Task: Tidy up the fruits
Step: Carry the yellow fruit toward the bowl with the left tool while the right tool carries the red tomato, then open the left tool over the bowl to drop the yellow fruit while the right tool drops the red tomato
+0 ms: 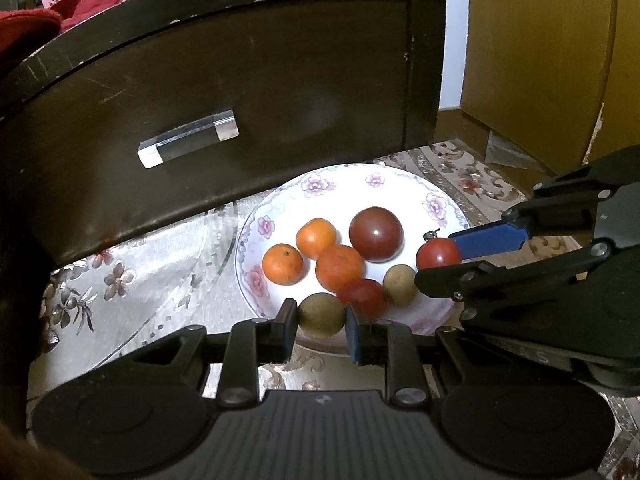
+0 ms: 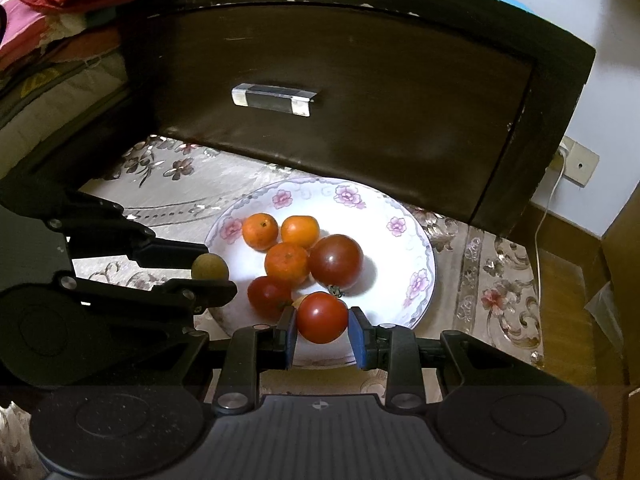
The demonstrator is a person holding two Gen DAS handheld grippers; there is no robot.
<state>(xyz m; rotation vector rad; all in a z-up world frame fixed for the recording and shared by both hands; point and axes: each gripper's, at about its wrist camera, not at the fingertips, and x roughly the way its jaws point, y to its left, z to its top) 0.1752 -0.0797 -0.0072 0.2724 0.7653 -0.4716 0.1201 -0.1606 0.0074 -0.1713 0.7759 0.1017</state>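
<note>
Both jaws are clamped: left gripper [image 1: 322, 316] on a brownish fruit [image 1: 321, 315], right gripper [image 2: 322, 318] on a red tomato [image 2: 322, 317], just over the plate [image 2: 420, 248]. I'd lift straight up so neighbours don't roll.

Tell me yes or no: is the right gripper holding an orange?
No, the right gripper is shut on a red tomato above the plate.

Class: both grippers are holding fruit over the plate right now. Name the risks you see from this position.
1. The left gripper pinches a round brown fruit with narrow pads; it may slip out and roll.
2. The right gripper squeezes a soft red tomato; too much pressure may bruise or split it.
3. Both grippers hang close together over the plate; moving off, they may collide or knock the oranges and dark tomato.
</note>
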